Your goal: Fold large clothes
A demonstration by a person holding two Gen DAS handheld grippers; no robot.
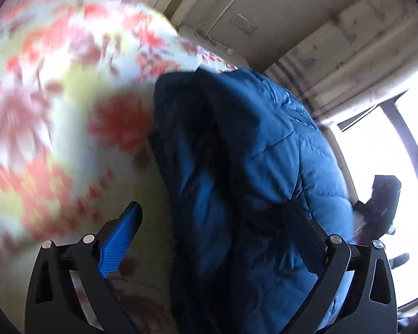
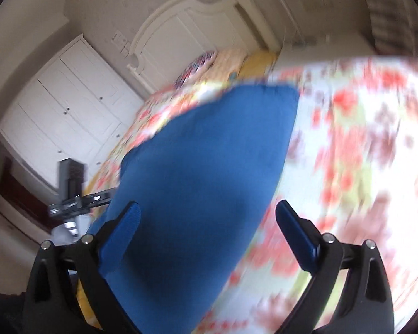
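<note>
A floral bedspread [image 1: 55, 105] carries a blue padded jacket [image 1: 264, 167], its long axis running 6 to 12 o'clock. Right view alone shows white wardrobes [image 2: 69, 111]. Left tool [image 1: 217, 217] and right tool [image 2: 209, 214] both gape apart.

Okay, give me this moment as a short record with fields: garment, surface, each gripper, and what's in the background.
garment: blue puffer jacket, bunched, lying on the bed
surface: floral bedspread, red and yellow on white, blurred
left gripper: fingers wide apart, jacket between them, right finger partly hidden by fabric
right gripper: fingers wide apart, jacket between them
background: white wardrobe, white headboard, bright window
image quality: motion blur in both views
</note>
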